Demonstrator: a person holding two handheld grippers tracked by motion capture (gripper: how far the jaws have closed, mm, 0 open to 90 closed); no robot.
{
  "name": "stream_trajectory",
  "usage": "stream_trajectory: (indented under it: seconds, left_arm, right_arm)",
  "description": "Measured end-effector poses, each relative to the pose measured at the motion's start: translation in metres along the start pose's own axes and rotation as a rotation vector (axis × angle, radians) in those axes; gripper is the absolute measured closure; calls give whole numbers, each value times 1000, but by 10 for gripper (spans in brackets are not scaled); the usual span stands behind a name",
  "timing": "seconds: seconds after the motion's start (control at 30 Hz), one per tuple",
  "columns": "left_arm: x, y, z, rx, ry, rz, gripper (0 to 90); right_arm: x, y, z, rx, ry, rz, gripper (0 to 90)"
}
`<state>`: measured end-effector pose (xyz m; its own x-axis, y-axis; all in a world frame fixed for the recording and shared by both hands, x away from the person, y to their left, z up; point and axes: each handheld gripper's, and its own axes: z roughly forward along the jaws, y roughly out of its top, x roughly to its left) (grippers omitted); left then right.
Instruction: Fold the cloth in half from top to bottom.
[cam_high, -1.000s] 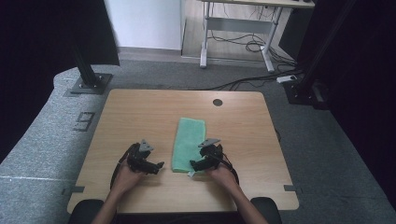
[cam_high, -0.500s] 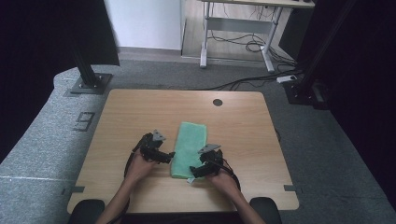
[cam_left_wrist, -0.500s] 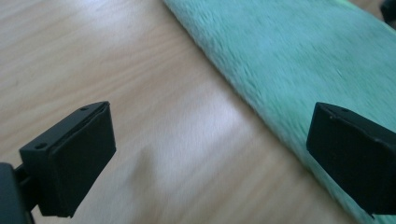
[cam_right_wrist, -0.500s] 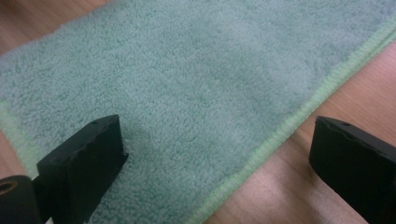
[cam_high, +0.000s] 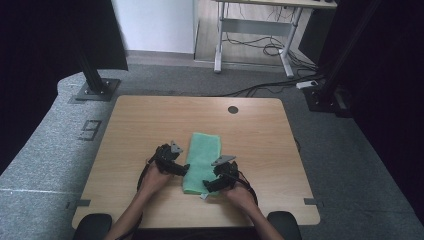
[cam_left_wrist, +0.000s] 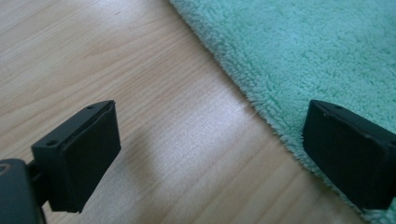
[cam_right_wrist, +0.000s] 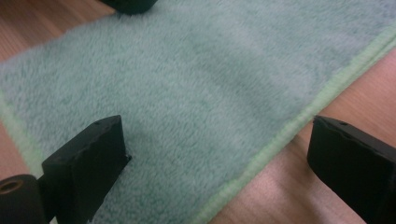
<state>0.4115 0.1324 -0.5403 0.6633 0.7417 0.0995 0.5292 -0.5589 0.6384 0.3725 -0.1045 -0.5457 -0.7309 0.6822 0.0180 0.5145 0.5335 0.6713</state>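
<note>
Green towel (cam_high: 202, 162) near the table's (cam_high: 140, 120) front edge is straddled by both spread grippers (cam_high: 181, 170) (cam_high: 206, 188), edges lined up for pinching.

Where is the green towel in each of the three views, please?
High view: the green towel lies at the table's centre-front, between both grippers.
Left gripper view: top right, its edge running diagonally.
Right gripper view: across the upper left and middle.
Shared landmark: the wooden table.

The high view looks forward and down on the whole table (cam_high: 150, 120). Both gripper views sit close above it, sharing the green towel (cam_high: 202, 160) near the front edge.
</note>
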Motion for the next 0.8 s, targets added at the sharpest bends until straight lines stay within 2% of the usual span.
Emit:
stream_trajectory:
  seconds: [0.17, 0.37, 0.63, 0.8]
  left_arm:
    - [1, -4, -2, -3, -23, -15, 49]
    - [2, -9, -3, -10, -54, -39, 49]
    - [3, -11, -3, -16, -67, -49, 49]
    - [4, -12, -2, -18, -77, -57, 48]
  right_arm:
    - [-12, 12, -2, -15, -20, 7, 47]
    - [-36, 30, -1, -19, -48, 23, 65]
    - [-61, 55, 6, -30, -73, 37, 222]
    - [-76, 71, 12, -30, -80, 46, 368]
